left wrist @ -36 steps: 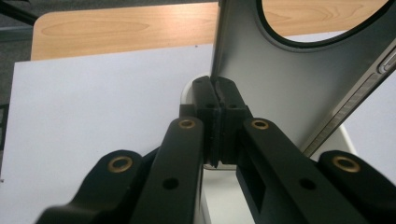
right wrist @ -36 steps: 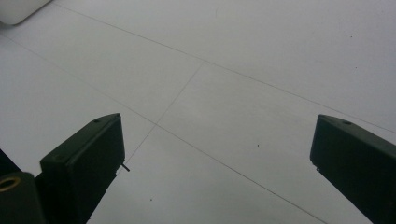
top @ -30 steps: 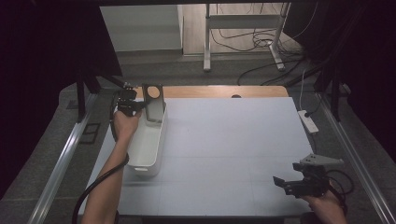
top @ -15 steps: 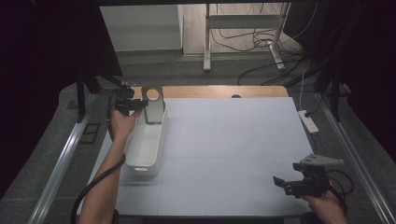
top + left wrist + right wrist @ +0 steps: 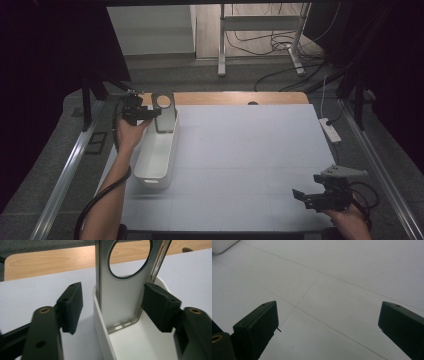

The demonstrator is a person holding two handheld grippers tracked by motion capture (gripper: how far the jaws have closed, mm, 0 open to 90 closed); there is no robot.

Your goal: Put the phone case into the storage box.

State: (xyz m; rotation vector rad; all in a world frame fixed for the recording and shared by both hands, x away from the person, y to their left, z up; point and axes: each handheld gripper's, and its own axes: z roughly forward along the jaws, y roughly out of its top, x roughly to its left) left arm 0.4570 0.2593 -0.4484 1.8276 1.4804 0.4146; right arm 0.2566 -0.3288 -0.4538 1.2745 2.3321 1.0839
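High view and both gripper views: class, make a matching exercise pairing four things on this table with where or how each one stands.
Things:
1. silver metal phone frame with a round hole
2. long white plastic bin
3. left tongs
4. right tongs

States:
A. open above bare tabletop, near corner
B. lies along the table's left side
C. stands upright at the bin's far end
D. just opened, jaws either side of the frame

Pairs: 1-C, 2-B, 3-D, 4-A

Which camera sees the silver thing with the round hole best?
The left gripper view: the silver frame stands close up in the white bin. The high view shows it small; the right gripper view looks at the table.
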